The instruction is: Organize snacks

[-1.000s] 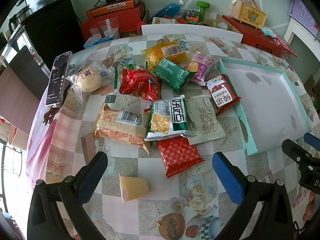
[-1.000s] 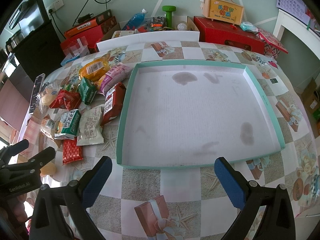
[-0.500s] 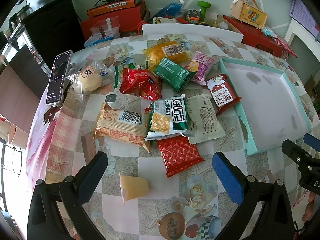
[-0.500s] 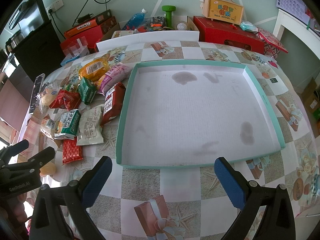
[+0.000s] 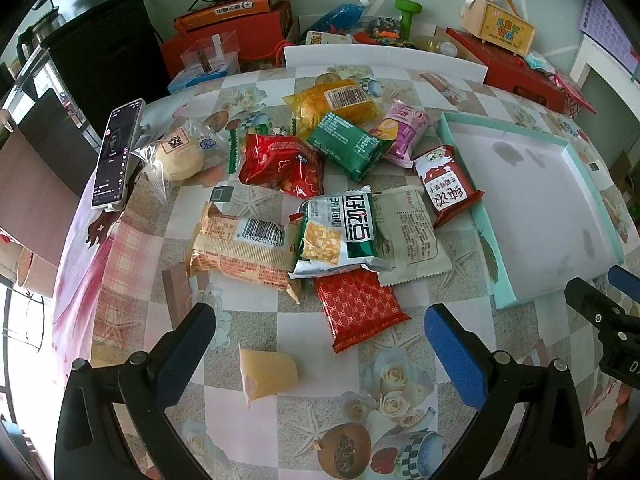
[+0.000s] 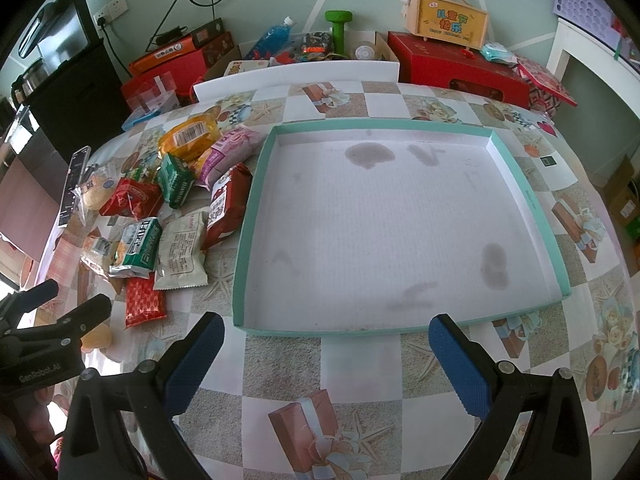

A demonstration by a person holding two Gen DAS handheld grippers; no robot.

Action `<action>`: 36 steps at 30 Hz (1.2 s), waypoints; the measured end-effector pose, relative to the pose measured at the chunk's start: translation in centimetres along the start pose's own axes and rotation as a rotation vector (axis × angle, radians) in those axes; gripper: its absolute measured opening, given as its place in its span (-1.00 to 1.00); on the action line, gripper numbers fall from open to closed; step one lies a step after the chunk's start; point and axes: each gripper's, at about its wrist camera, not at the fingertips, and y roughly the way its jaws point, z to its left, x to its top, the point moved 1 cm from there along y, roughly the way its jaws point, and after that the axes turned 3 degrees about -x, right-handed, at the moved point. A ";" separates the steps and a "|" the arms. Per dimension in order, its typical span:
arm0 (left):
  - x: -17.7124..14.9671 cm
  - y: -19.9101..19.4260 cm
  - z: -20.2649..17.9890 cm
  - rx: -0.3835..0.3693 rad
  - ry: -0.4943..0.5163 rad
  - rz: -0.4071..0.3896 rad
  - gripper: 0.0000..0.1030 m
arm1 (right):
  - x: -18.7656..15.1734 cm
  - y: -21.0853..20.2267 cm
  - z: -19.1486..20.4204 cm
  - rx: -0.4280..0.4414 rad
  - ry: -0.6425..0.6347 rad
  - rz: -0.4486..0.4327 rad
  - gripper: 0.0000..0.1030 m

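Several snack packs lie in a heap on the table's left half: a red patterned pack (image 5: 360, 304), a green-and-white pack (image 5: 340, 236), an orange biscuit pack (image 5: 240, 248), a red bag (image 5: 280, 164) and a yellow jelly cup (image 5: 268, 372). A shallow teal-rimmed box (image 6: 256, 184) with a stained white floor sits to the right, holding nothing. My left gripper (image 5: 320, 348) hovers open above the jelly cup. My right gripper (image 6: 326, 364) hangs open just before the box's near rim.
A phone (image 5: 114, 156) leans at the table's left edge. A white foam strip (image 6: 296, 76) borders the far side. Red boxes (image 6: 456, 64), a green dumbbell (image 6: 338, 28) and a yellow carry box (image 6: 452, 20) stand behind the table.
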 end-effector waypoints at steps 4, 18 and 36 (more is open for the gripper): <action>0.0 0.0 0.0 -0.001 0.000 0.000 1.00 | 0.2 -0.2 0.0 0.000 0.000 0.000 1.00; -0.2 -0.4 0.9 -0.007 -0.033 0.008 1.00 | 0.6 -0.6 0.1 0.000 -0.007 0.001 1.00; -2.5 0.2 5.4 -0.007 -0.166 0.075 1.00 | 0.8 -0.9 7.3 0.147 -0.179 -0.025 1.00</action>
